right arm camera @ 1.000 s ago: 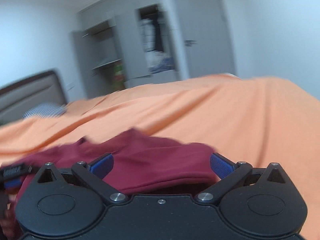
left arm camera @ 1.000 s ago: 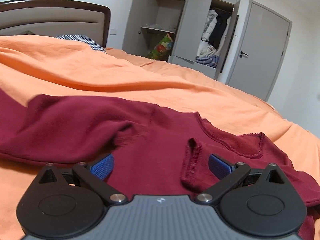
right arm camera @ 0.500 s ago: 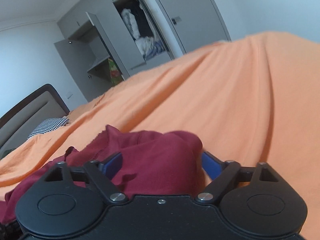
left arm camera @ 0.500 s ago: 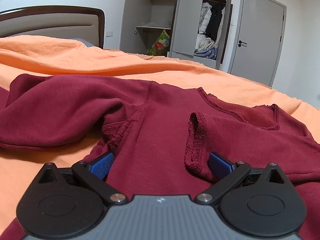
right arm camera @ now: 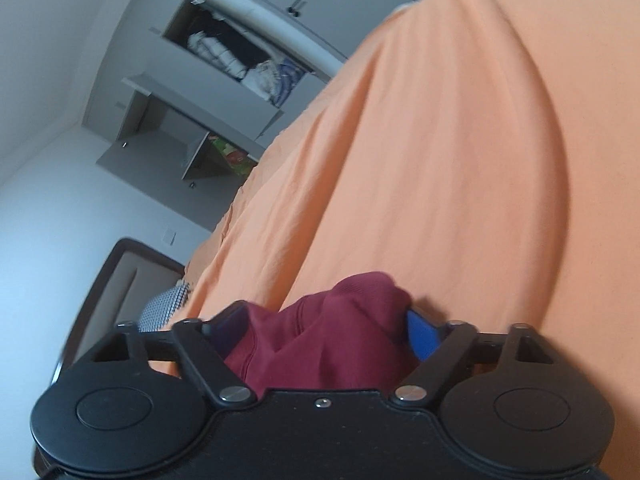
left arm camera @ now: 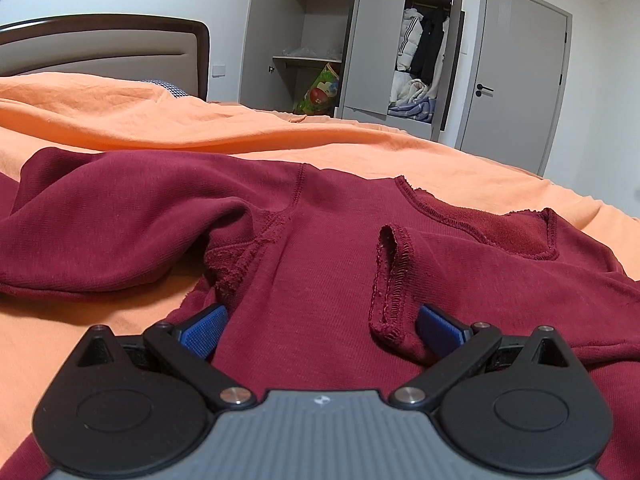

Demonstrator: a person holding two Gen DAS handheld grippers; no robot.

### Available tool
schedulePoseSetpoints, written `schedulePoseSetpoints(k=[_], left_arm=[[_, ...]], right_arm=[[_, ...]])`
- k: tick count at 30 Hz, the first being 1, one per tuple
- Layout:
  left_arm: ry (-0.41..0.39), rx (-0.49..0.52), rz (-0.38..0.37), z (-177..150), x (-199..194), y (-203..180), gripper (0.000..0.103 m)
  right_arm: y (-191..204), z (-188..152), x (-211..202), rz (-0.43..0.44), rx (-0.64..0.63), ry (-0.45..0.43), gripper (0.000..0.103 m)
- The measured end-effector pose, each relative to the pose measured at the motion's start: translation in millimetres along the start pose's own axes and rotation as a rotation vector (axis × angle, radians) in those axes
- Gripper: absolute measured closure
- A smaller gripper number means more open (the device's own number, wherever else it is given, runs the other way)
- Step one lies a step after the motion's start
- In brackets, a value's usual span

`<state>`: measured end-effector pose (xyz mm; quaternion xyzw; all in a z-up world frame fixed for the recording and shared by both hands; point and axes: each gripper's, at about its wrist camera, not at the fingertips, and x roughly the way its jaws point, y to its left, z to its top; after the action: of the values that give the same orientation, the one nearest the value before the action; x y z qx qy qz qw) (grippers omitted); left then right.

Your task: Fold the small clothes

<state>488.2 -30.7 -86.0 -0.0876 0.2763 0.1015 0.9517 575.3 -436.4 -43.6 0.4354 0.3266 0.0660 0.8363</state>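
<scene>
An orange-sheeted bed (left arm camera: 360,144) carries a limp maroon knit sweatshirt (left arm camera: 320,248). The left hand-held gripper (left arm camera: 320,322) straddles it wide open; the right hand-held gripper (right arm camera: 320,330) pinches bunched cloth. It should drape softly; grip the hem at 6 o'clock.

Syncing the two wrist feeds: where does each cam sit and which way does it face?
Left wrist: sits low on the left claw, level, facing across the maroon top on the orange bedspread toward the open wardrobe; only the claw's blue pads and black linkage show.
Right wrist: sits on the right claw, rolled steeply sideways, facing over the bedspread; a bunch of the maroon top sits between its pads.
Shared: top, bedspread, wardrobe, headboard.
</scene>
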Motion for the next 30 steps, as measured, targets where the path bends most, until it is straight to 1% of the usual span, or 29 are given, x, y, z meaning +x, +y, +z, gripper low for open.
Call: schedulePoseSetpoints(k=[2,3,4,6,7,9,10,12,14,16,19,21,23,24,26,28,30], left_arm=[[0.000,0.000,0.000,0,0,0,0.001],[0.000,0.001,0.000,0,0,0,0.001],[0.000,0.001,0.000,0,0,0,0.001],[-0.001,0.000,0.000,0,0,0,0.001],[-0.001,0.000,-0.001,0,0,0,0.001],[-0.001,0.000,-0.001,0,0,0,0.001],[-0.002,0.000,-0.001,0,0,0,0.001],[-0.002,0.000,-0.002,0,-1,0,0.000],[-0.003,0.002,-0.001,0,-2,-1,0.000],[-0.003,0.002,-0.002,1,-2,-1,0.000],[-0.003,0.002,-0.002,1,-2,-1,0.000],[-0.003,0.002,-0.002,1,-2,-1,0.000],[-0.004,0.003,-0.002,0,-2,-1,0.000],[-0.004,0.003,-0.002,0,-2,-1,0.000],[-0.004,0.002,-0.002,0,-2,-1,0.000],[-0.004,0.002,-0.002,0,-2,-1,0.000],[-0.004,0.003,-0.002,0,-2,-1,0.000]], right_arm=[[-3,2,0,-0.044,0.000,0.021,0.066],[-5,2,-1,-0.066,-0.011,0.022,0.071],[-7,1,-2,-0.070,-0.012,0.021,0.072],[-10,1,-4,-0.060,-0.005,0.009,0.077],[-8,-1,-6,-0.064,-0.021,0.001,0.081],[4,-2,-13,-0.059,-0.101,-0.037,0.084],[14,-4,-20,-0.036,-0.160,-0.071,0.085],[39,-7,-38,-0.008,-0.323,-0.137,0.085],[55,-9,-46,-0.022,-0.440,-0.162,0.085],[53,-13,-41,-0.074,-0.473,-0.139,0.085],[30,-17,-30,-0.135,-0.450,-0.084,0.084],[17,-22,-28,-0.145,-0.423,-0.060,0.078],[8,-27,-36,-0.122,-0.386,-0.069,0.065],[6,-30,-40,-0.116,-0.380,-0.068,0.060],[3,-37,-49,-0.097,-0.375,-0.057,0.037],[1,-44,-55,-0.078,-0.363,-0.046,0.032],[0,-53,-59,-0.089,-0.355,-0.026,0.035]])
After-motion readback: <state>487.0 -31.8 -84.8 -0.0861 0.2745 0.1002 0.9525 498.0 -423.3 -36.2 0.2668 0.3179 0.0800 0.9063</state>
